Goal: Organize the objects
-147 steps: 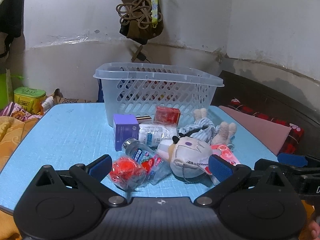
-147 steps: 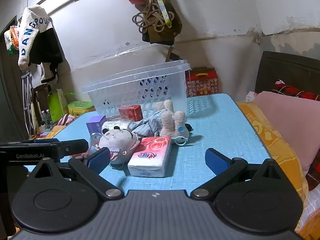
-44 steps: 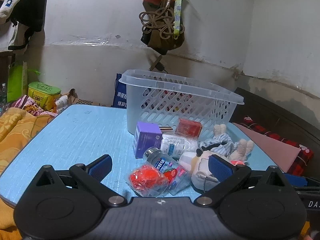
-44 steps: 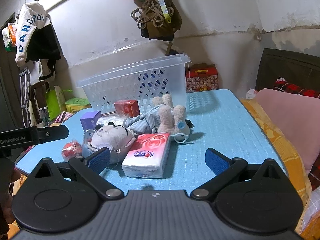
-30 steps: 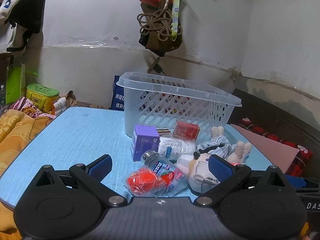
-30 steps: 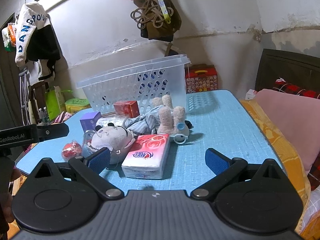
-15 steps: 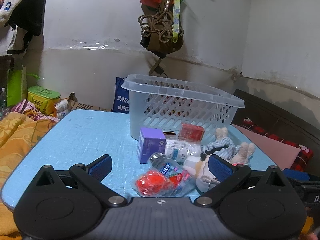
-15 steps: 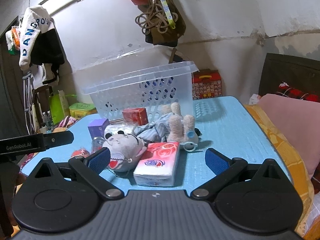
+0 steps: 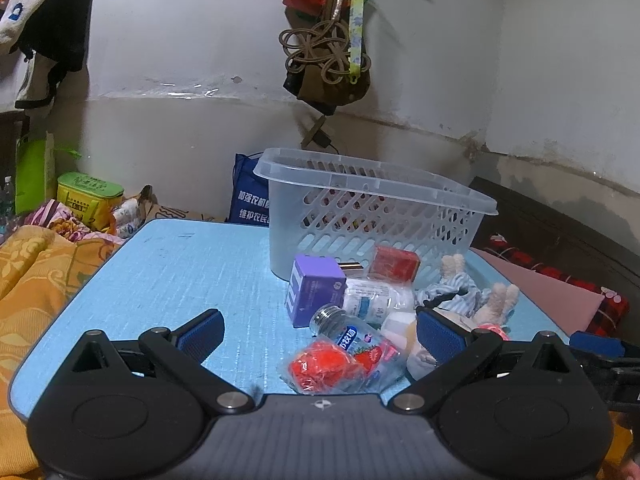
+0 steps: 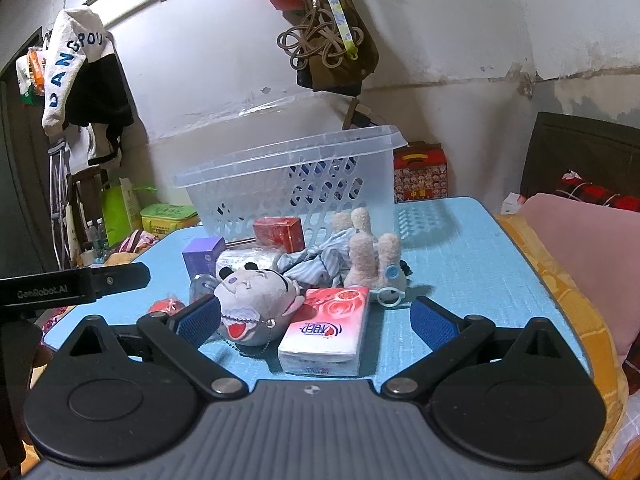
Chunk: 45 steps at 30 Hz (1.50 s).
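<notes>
A clear plastic basket (image 9: 372,216) (image 10: 296,184) stands at the back of a blue table (image 9: 168,272). In front of it lies a pile: a purple box (image 9: 314,290), a red box (image 9: 394,263), a small bottle (image 9: 344,330), a red wrapped item (image 9: 324,366), a grey plush head (image 10: 256,300), a striped plush rabbit (image 10: 360,256) and a tissue pack (image 10: 328,330). My left gripper (image 9: 320,334) is open and empty, just short of the red item. My right gripper (image 10: 316,320) is open and empty, its fingers either side of the plush head and tissue pack.
A pink pillow (image 10: 588,256) and yellow bedding (image 9: 32,280) flank the table. A green tin (image 9: 90,194) and a blue bag (image 9: 250,204) sit behind the table. Bags and cords (image 10: 324,40) hang on the wall above the basket.
Both grippers have drifted slightly; the pile sits a little further right in the left wrist view and a little closer in the right wrist view. Nothing on the table has moved.
</notes>
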Motion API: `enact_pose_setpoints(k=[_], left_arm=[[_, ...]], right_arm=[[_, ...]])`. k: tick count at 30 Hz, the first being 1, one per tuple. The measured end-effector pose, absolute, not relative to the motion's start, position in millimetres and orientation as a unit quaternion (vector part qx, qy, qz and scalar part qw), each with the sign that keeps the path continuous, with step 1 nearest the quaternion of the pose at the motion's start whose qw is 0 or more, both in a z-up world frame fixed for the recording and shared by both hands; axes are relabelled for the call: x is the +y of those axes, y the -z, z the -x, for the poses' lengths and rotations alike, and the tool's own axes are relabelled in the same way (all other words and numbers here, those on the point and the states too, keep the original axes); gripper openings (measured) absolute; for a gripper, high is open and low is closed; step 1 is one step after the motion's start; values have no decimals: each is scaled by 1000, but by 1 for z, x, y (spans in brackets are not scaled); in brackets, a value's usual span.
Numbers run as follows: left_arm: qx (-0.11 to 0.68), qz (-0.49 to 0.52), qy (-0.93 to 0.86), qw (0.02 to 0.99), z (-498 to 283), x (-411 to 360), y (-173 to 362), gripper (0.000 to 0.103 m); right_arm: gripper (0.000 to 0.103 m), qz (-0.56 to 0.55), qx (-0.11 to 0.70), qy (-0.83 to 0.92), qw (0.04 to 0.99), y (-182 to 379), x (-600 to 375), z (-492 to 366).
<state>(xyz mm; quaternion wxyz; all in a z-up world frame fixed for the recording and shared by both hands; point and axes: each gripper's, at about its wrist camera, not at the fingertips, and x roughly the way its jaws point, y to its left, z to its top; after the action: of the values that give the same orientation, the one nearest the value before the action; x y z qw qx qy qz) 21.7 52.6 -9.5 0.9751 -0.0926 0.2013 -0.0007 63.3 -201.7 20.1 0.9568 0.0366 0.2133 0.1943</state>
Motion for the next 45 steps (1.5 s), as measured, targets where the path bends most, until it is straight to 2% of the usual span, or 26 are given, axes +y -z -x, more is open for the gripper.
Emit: enact_pose_setpoints(k=[10, 16, 20, 23, 25, 29, 30, 31, 36, 45], left_arm=[[208, 69, 13, 976, -31, 53, 1, 103], [174, 32, -8, 984, -61, 71, -42, 103], [185, 23, -34, 982, -112, 89, -69, 100], [228, 50, -25, 972, -156, 103, -79, 82], [258, 45, -37, 964, -184, 106, -79, 63], [294, 43, -33, 954, -215, 105, -72, 46], [302, 39, -34, 952, -220, 103, -70, 37], [306, 35, -37, 951, -223, 101, -68, 34], [303, 19, -65, 950, -225, 98, -67, 20], [300, 1, -80, 951, -224, 90, -71, 19]], right_arm=[[103, -29, 208, -193, 958, -24, -200, -64], [103, -29, 203, -189, 960, -27, -203, -69], [103, -26, 201, -190, 961, -27, -207, -69], [103, -24, 203, -188, 961, -26, -210, -71], [103, -25, 203, -188, 961, -26, -213, -73], [103, -28, 204, -187, 961, -25, -219, -78], [103, -29, 205, -186, 960, -25, -220, -79], [103, -31, 206, -187, 960, -24, -221, -81], [103, -33, 205, -185, 960, -22, -224, -80], [103, -36, 200, -189, 961, -22, -228, -72]])
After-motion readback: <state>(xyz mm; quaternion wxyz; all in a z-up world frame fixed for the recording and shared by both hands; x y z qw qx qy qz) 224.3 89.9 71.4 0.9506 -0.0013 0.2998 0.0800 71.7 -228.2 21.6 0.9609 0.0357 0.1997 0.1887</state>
